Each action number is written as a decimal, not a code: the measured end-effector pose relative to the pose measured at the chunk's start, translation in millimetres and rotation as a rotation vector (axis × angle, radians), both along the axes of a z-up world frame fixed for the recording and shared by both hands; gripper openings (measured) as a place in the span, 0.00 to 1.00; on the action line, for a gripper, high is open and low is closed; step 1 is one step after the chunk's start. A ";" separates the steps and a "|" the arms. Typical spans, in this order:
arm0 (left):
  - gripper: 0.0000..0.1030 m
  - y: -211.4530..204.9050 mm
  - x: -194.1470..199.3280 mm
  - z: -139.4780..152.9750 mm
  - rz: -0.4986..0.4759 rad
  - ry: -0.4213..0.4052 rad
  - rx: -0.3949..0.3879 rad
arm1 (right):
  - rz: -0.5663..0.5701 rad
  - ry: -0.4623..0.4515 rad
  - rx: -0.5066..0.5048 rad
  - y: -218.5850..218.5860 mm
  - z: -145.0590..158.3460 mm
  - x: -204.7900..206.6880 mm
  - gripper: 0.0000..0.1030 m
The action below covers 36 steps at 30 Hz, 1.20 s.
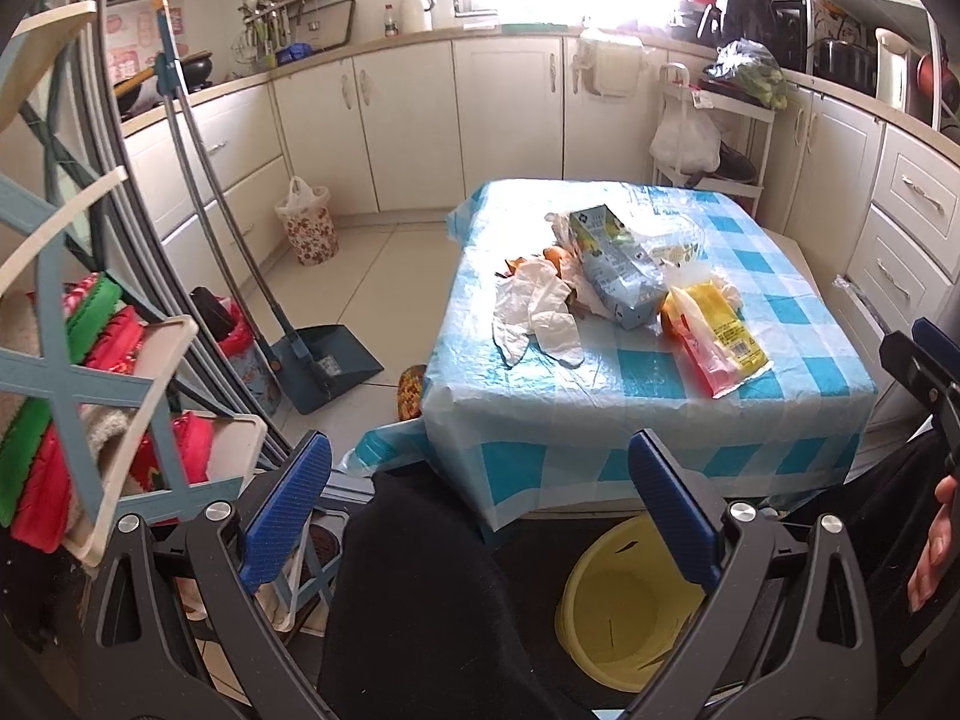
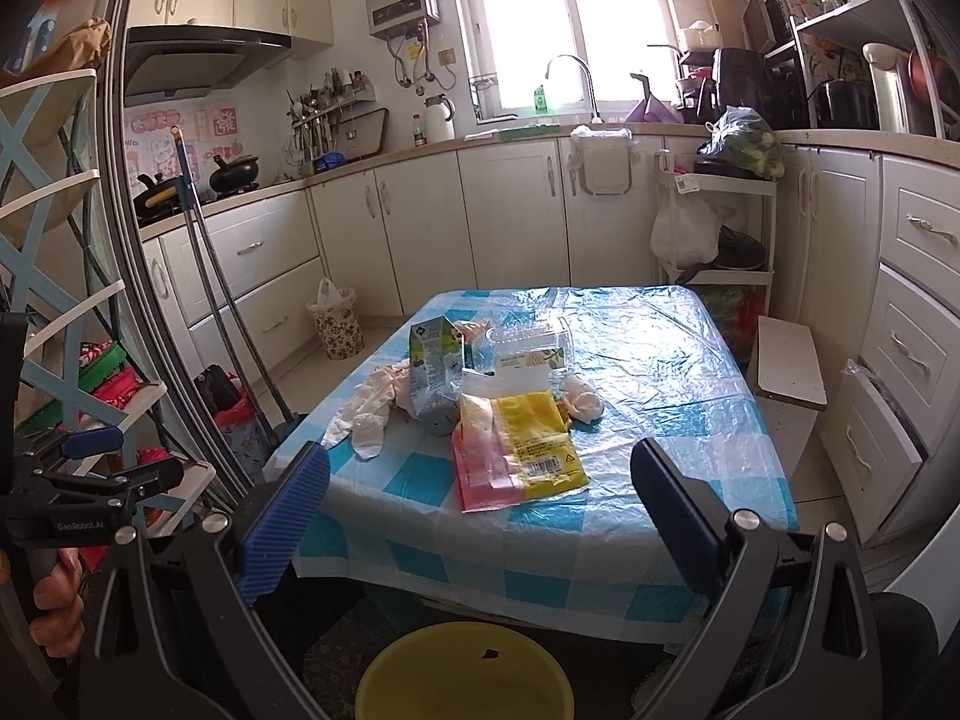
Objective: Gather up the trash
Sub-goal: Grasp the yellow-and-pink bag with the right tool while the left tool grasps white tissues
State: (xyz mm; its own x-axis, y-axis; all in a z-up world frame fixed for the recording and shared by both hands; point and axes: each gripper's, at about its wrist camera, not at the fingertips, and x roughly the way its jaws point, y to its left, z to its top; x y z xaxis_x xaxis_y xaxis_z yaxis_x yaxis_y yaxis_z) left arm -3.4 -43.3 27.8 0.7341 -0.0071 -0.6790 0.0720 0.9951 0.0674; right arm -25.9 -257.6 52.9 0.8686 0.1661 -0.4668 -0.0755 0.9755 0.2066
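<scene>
Trash lies on a table with a blue checked cloth [image 1: 660, 414] [image 2: 660, 360]: a crushed blue carton [image 1: 624, 270] [image 2: 435, 372], white gloves [image 1: 534, 312] [image 2: 366, 414], a yellow and pink plastic bag [image 1: 720, 330] [image 2: 516, 456], a clear plastic box [image 2: 534, 348] and crumpled tissue [image 2: 582, 399]. A yellow bucket [image 1: 624, 606] [image 2: 462, 678] stands on the floor before the table. My left gripper [image 1: 480, 480] is open and empty, short of the table's near edge. My right gripper [image 2: 480, 492] is open and empty over the near edge.
A dustpan and broom [image 1: 324, 360] lean at the left by a shelf rack [image 1: 90, 390]. A flowered bin with a bag [image 1: 306, 228] [image 2: 336, 324] stands by the cabinets. A stool [image 2: 786, 366] sits right of the table. The other gripper shows at each view's edge [image 1: 924, 372] [image 2: 90, 480].
</scene>
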 end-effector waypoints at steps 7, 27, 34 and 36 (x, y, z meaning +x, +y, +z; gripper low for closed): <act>0.93 -8.4 35.9 -14.7 -0.008 0.048 -0.018 | 0.045 0.089 -0.031 2.6 -12.3 40.5 0.94; 0.93 -33.3 185.5 -69.5 -0.086 0.153 -0.010 | 0.088 0.398 -0.188 10.5 -85.5 148.1 0.93; 0.91 -31.9 225.4 -91.3 -0.046 0.200 -0.011 | 0.095 0.472 -0.114 -1.0 -105.3 158.2 0.93; 0.80 -33.5 229.5 -93.7 -0.054 0.206 -0.018 | 0.100 0.474 -0.078 -4.5 -107.4 158.1 0.92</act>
State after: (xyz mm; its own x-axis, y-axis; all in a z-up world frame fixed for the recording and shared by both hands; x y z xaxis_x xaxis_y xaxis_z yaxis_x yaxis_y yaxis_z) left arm 226.0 -76.8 -66.0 0.5780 -0.0560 -0.8141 0.1354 0.9904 0.0280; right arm 132.2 -262.1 -54.5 0.5386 0.1870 -0.8215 -0.0850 0.9822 0.1678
